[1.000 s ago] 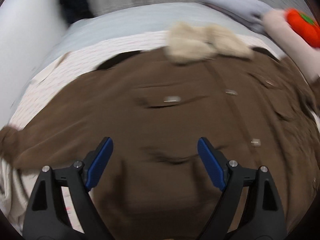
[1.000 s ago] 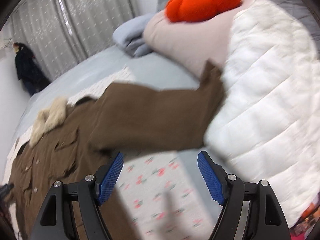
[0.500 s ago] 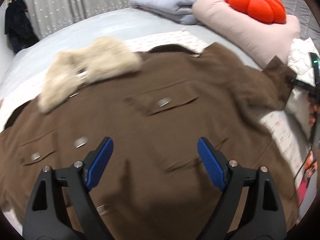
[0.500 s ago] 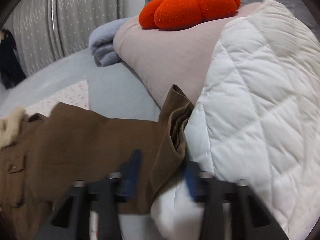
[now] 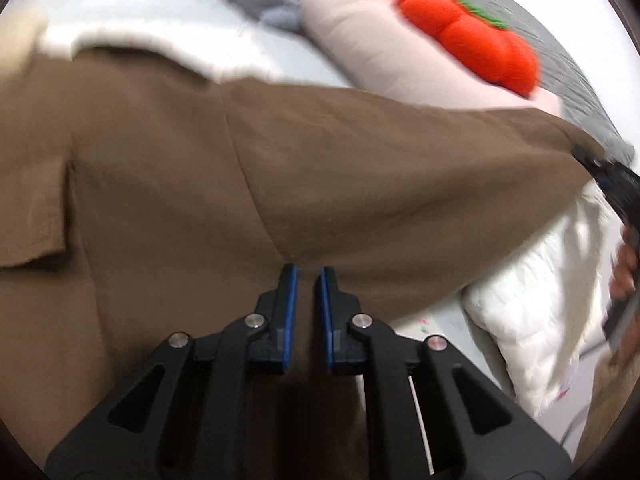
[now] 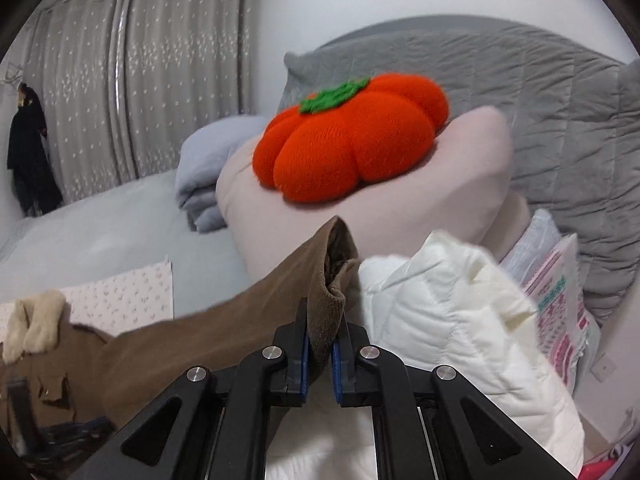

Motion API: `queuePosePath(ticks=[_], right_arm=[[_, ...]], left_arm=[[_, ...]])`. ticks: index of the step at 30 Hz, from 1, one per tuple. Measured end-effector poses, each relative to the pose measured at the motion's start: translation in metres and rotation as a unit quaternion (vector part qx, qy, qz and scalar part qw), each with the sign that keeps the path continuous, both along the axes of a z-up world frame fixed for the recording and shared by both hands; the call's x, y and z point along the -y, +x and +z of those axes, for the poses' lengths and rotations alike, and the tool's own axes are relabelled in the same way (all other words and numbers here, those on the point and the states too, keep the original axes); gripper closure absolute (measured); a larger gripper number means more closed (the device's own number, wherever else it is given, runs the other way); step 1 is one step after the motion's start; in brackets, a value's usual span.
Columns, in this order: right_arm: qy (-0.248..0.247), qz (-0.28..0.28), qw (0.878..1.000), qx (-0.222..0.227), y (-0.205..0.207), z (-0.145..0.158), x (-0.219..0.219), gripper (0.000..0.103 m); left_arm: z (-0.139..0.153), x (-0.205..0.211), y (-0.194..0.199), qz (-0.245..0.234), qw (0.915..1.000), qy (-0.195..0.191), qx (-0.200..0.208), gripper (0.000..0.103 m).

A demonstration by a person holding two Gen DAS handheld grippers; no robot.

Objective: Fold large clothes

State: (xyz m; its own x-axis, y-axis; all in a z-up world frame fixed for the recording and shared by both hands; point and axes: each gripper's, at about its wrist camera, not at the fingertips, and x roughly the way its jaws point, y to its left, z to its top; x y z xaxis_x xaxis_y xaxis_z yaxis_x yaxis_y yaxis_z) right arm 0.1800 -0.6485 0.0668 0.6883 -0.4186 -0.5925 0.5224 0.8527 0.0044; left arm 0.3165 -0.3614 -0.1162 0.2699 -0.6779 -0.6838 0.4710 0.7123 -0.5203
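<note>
A large brown coat [image 5: 160, 184] with a cream fur collar [image 6: 32, 320] lies spread on the bed. My left gripper [image 5: 306, 280] sits where the sleeve meets the coat's body, its blue pads nearly together with brown cloth pinched between them. The sleeve [image 5: 400, 168] stretches out to the right, lifted off the bed. My right gripper [image 6: 322, 316] is shut on the sleeve's cuff [image 6: 328, 288], which bunches up between its pads. In the left wrist view that right gripper [image 5: 608, 176] shows at the far right edge, with a person's hand [image 5: 624, 272] behind it.
An orange pumpkin cushion [image 6: 352, 140] rests on a pink pillow [image 6: 400, 220] just beyond the cuff. A white quilted duvet [image 6: 448, 320] lies to the right, a folded grey blanket [image 6: 204, 172] to the left. A floral sheet [image 6: 128, 292] lies under the coat. Grey headboard [image 6: 540, 100] and curtains behind.
The left gripper swept right across the coat to the base of the sleeve and closed on the cloth. The right gripper closed on the cuff and lifted it.
</note>
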Motion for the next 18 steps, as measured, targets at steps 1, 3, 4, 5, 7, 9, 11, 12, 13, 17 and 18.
queuePosePath(ticks=[1,3,4,5,7,9,11,12,13,17,18], right_arm=[[-0.007,0.005,1.000,-0.014,0.001,-0.009,-0.003,0.095],[-0.038,-0.001,0.999,-0.031,0.010,-0.023,-0.008,0.095],[-0.041,-0.006,0.999,-0.032,0.012,-0.028,-0.008,0.095],[-0.036,-0.008,0.999,-0.029,0.012,-0.031,-0.006,0.095],[-0.017,-0.001,1.000,-0.012,0.009,-0.029,-0.004,0.095],[-0.013,0.008,1.000,0.002,0.004,-0.023,-0.003,0.095],[-0.005,0.013,1.000,0.012,-0.005,-0.017,0.001,0.095],[0.002,0.016,1.000,0.017,-0.006,-0.015,0.003,0.095],[0.010,0.018,1.000,0.023,-0.010,-0.013,0.003,0.095],[0.037,0.035,0.998,0.027,-0.014,-0.020,0.007,0.094],[0.045,0.034,0.998,0.023,-0.013,-0.023,0.007,0.094]], left_arm=[[-0.002,0.004,-0.003,0.001,1.0000,-0.008,0.005,0.092],[0.006,0.012,-0.004,-0.016,0.9997,0.017,0.010,0.092],[0.010,0.015,-0.005,-0.029,0.9989,0.031,0.019,0.091],[0.016,0.017,-0.006,-0.043,0.9976,0.046,0.028,0.090],[0.034,0.009,-0.003,-0.045,0.9980,0.033,0.030,0.086],[0.052,-0.007,0.009,-0.002,0.9992,-0.009,0.039,0.079],[0.059,-0.013,0.022,0.036,0.9980,-0.019,0.048,0.077],[0.058,-0.012,0.030,0.044,0.9980,-0.018,0.041,0.077],[0.047,-0.004,0.041,0.045,0.9988,-0.013,0.014,0.077],[0.013,0.037,0.034,0.018,0.9973,0.058,0.042,0.072],[0.019,0.043,0.031,0.014,0.9960,0.073,0.050,0.068]])
